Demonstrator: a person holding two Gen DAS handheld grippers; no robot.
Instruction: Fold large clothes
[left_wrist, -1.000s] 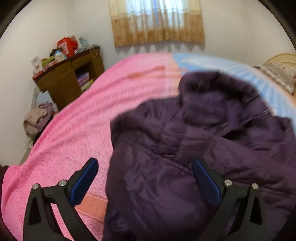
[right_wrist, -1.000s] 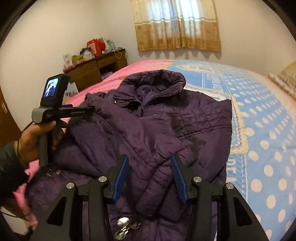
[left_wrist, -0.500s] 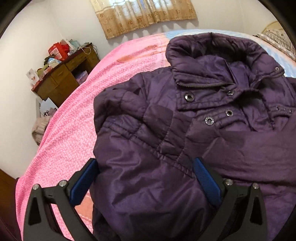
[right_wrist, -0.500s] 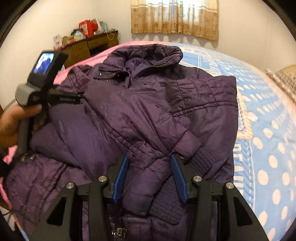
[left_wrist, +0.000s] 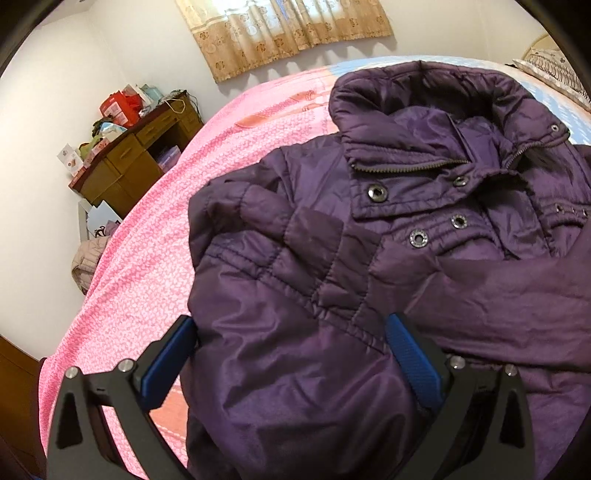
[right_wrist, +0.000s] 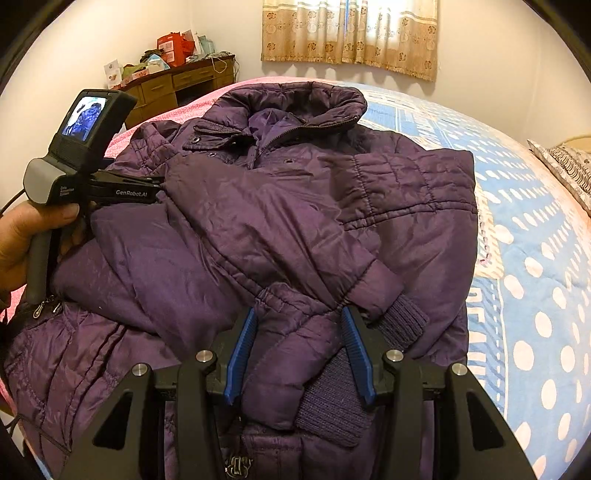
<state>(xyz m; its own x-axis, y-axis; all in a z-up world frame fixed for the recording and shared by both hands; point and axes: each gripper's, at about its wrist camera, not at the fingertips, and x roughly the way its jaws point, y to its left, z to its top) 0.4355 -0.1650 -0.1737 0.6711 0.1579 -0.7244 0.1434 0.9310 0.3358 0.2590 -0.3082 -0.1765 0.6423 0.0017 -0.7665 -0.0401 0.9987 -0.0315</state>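
Bedroom bed (right_wrist: 524, 229), purple jacket (right_wrist: 280, 206) (sleeves folded in), left gripper (left_wrist: 291, 354) jaws wide

**Sheen, Knit and Wood: Surfaces in the Room**

The purple jacket (right_wrist: 280, 221) is quilted synthetic cloth with a soft sheen, stitched in puffy panels; its cuffs (right_wrist: 400, 321) are matt ribbed knit, its snaps (left_wrist: 376, 192) dull metal, and the zipper (left_wrist: 410, 168) toothed. The bed cover (right_wrist: 524, 258) is matt printed cloth, pink on one side and blue with dots on the other. The right tongs (right_wrist: 299, 347) are matt black plastic with ridged blue pads and bright metal screw heads, like the left tongs (left_wrist: 291, 362). The desk (left_wrist: 125, 166) is brown wood with a low gloss. The curtain (right_wrist: 351, 33) is thin patterned fabric.
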